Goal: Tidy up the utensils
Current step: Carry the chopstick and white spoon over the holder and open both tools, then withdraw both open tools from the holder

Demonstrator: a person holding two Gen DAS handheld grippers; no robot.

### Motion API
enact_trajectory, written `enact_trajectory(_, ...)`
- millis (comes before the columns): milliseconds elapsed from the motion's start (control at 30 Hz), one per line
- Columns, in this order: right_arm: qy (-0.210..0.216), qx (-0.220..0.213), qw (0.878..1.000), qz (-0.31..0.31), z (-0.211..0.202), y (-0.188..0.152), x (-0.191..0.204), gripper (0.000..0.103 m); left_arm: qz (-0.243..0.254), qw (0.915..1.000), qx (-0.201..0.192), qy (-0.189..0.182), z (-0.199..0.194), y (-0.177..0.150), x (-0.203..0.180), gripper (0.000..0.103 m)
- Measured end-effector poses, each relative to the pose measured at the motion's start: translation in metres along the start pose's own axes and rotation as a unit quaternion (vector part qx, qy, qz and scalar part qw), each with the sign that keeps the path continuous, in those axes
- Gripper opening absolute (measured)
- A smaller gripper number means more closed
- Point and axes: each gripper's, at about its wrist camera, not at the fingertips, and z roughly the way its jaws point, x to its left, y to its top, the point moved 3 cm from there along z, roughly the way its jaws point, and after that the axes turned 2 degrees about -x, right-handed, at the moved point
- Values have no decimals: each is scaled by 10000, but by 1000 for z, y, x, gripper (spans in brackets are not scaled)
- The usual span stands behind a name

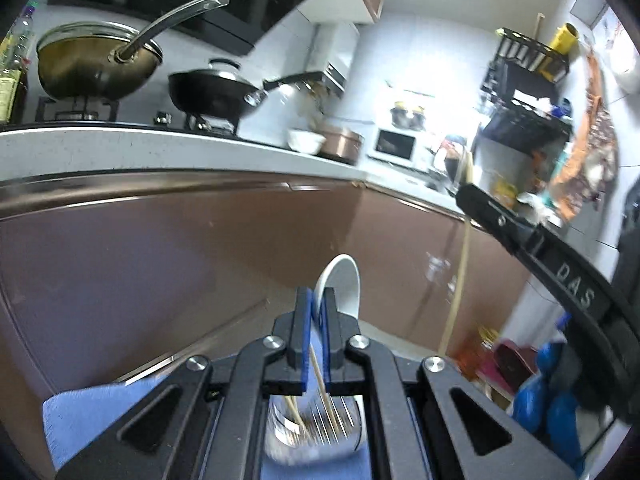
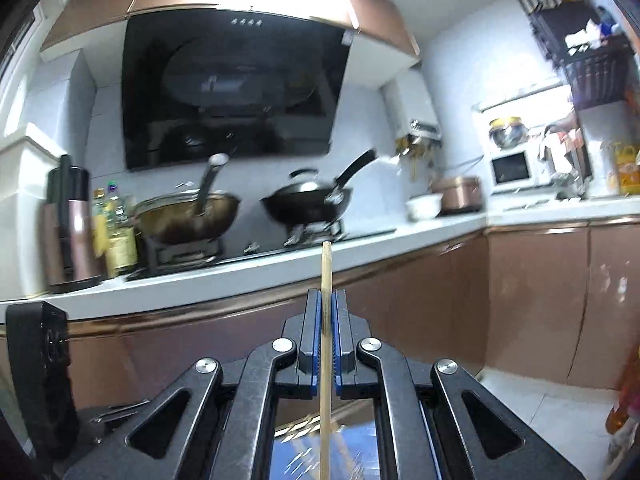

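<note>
Clamping a white spoon (image 1: 340,284) in the left hand-held gripper (image 1: 316,300), right hand-held gripper (image 2: 326,300) pinching a chopstick (image 2: 325,276), blurred utensil cup (image 1: 316,436) below

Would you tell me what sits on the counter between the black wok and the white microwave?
In the right wrist view, a white bowl and a copper-coloured cooker sit between the black wok and the white microwave.

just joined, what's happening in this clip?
Utensil sorting with two handheld grippers in a kitchen. The left gripper has its jaws shut on a white ceramic spoon; the right gripper is shut on a wooden chopstick. Both are held up facing the stove counter. Below the left gripper, a metal utensil holder with more chopsticks sits on a blue cloth.
</note>
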Motion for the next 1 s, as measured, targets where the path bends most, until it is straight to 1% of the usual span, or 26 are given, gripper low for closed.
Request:
enact_trajectory(67, -146, -49, 9999, 30, 15, -10, -8, 5, 153, 9994, -203, 238, 14, -3, -1, 4)
enact_trajectory(133, -354, -101, 9993, -24, 26, -21, -15, 5, 175, 9990, -281, 316, 23, -10, 2, 4)
enact_trajectory(200, -496, -97, 9987, -71, 35, -33, -20, 5, 244, 9981, -403, 406, 35, -12, -3, 4)
enact_trajectory(233, -578, -89, 9982, -114, 38, -39, -22, 5, 283, 9975, -465, 450, 34, -17, -5, 4)
enact_trajectory(333, -725, -12, 9972, -157, 46, -59, -30, 5, 295, 9965, -573, 531, 45, -30, -4, 4)
enact_trajectory(367, -753, 9, 9970, -168, 47, -63, -31, 5, 315, 9961, -607, 555, 43, -38, -6, 4)
enact_trajectory(433, -876, 68, 9957, -284, 51, -77, -33, 5, 324, 9960, -609, 570, 46, -47, -6, 4)
enact_trajectory(500, -880, 181, 9956, -273, 51, -88, -35, 5, 311, 9962, -563, 595, 50, -58, -5, 4)
enact_trajectory(600, -935, 263, 9947, -349, 43, -98, -35, 6, 233, 9974, -465, 496, 54, -71, -2, 7)
enact_trajectory(667, -932, 306, 9946, -339, 35, -100, -35, 8, 263, 9975, -453, 467, 53, -76, -3, 8)
enact_trajectory(700, -930, 328, 9946, -334, 33, -99, -35, 9, 268, 9977, -425, 446, 52, -77, -3, 11)
enact_trajectory(733, -939, 349, 9944, -344, 28, -98, -35, 14, 255, 9980, -403, 412, 50, -77, -3, 13)
enact_trajectory(767, -933, 368, 9944, -348, 27, -97, -34, 21, 228, 9982, -406, 390, 46, -75, -2, 17)
enact_trajectory(800, -923, 393, 9944, -344, 23, -94, -34, 23, 190, 9982, -433, 379, 40, -72, -1, 20)
enact_trajectory(933, -885, 357, 9948, -345, 3, -79, -29, 25, 132, 9979, -513, 378, 14, -52, 0, 27)
enact_trajectory(1000, -883, 350, 9949, -346, -6, -69, -25, 26, 152, 9978, -477, 425, -1, -42, 0, 29)
